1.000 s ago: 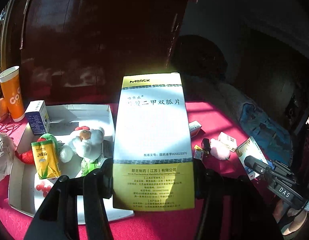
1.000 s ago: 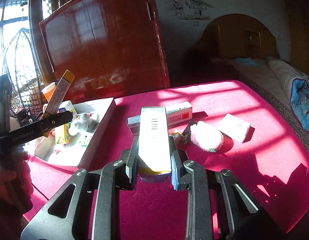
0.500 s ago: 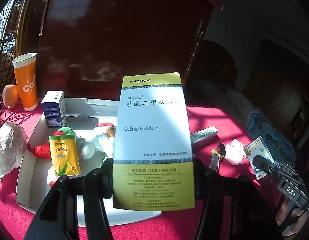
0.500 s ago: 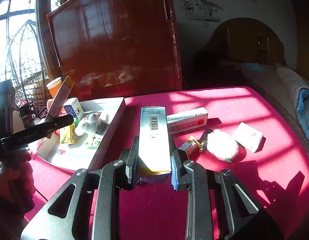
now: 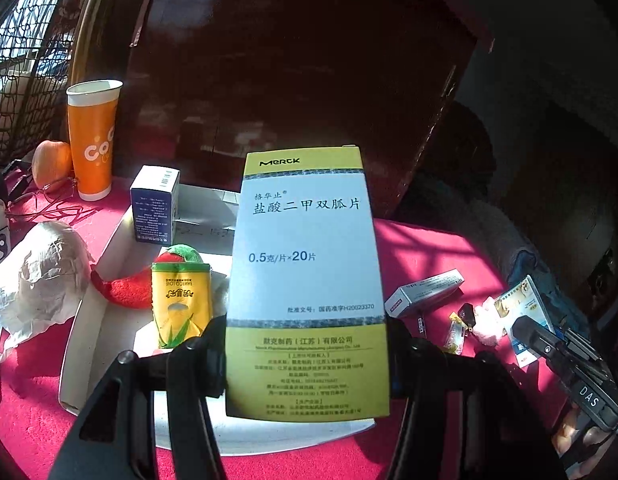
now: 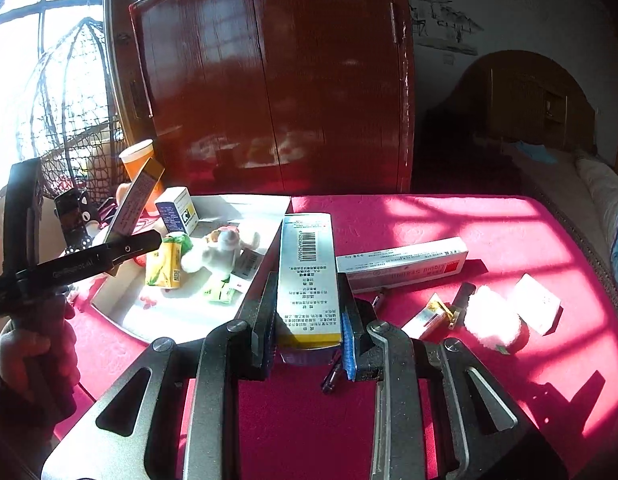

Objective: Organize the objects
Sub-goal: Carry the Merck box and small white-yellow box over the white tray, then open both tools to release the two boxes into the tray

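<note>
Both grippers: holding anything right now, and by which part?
Left gripper holds a yellow-and-white medicine box by the side edges near its lower end. Right gripper pinches a narrow barcoded box across its near end.

The right gripper [image 6: 309, 320] is clamping a narrow barcode-printed medicine box [image 6: 307, 272] between its blue-padded jaws, above the red tablecloth [image 6: 489, 232]. At left, the left gripper [image 6: 121, 246] is holding a yellow-ended box [image 6: 137, 200] over a white tray [image 6: 181, 316] that is carrying a plush toy [image 6: 221, 248] and a yellow carton [image 6: 163, 266]. A long red-and-white box [image 6: 401, 264] and a white pom-pom [image 6: 491, 320] are lying to the right.
</note>
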Demonstrator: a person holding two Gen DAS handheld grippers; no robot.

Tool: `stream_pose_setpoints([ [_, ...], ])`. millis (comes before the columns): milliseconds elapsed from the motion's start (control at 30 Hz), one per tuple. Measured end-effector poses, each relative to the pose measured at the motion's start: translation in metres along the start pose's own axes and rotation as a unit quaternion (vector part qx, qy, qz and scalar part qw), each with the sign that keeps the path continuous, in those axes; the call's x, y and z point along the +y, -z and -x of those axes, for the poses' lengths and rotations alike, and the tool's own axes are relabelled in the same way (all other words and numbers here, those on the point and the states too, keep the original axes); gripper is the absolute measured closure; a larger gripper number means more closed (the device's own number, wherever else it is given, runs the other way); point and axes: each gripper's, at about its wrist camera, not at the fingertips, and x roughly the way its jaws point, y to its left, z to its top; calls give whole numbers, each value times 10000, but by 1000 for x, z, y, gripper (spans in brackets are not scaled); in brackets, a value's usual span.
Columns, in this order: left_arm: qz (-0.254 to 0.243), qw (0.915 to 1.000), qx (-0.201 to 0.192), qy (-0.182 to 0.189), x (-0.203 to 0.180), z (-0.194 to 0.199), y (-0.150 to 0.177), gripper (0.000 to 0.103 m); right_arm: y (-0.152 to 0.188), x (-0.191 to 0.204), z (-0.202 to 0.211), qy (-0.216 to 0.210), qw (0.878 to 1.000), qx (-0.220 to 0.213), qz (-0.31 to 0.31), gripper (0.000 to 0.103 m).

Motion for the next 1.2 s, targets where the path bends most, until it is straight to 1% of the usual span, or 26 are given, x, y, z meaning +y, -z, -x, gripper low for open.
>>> stream_pose_setpoints([
  [267, 117, 9999, -24, -48, 16, 5, -1, 47, -8, 34, -17, -255, 9993, 84, 252, 79],
  [533, 387, 9991, -85, -128, 45, 12, -5, 47, -19, 63, -35, -472, 9977, 171, 447, 79],
  [700, 585, 9977, -192, -292, 71, 23, -12, 47, -22, 82, -48, -630, 9960, 280, 574, 79],
  [833, 686, 9965, -270, -404, 89, 31, -14, 47, -22, 95, -63, -765, 9939, 446, 654, 79],
  [933, 740, 9951, -305, -576, 104, 34, -19, 47, -19, 104, -73, -833, 9922, 562, 741, 79],
  [1033, 614, 9954, -186, -708, 109, 24, -27, 47, -15, 114, -83, -920, 9900, 701, 807, 79],
  [1100, 449, 9960, -79, -775, 105, 14, -32, 47, -13, 119, -92, -1005, 9884, 809, 799, 79],
  [1200, 174, 9968, 108, -773, 93, -6, -43, 47, -11, 128, -101, -1108, 9862, 924, 810, 79],
])
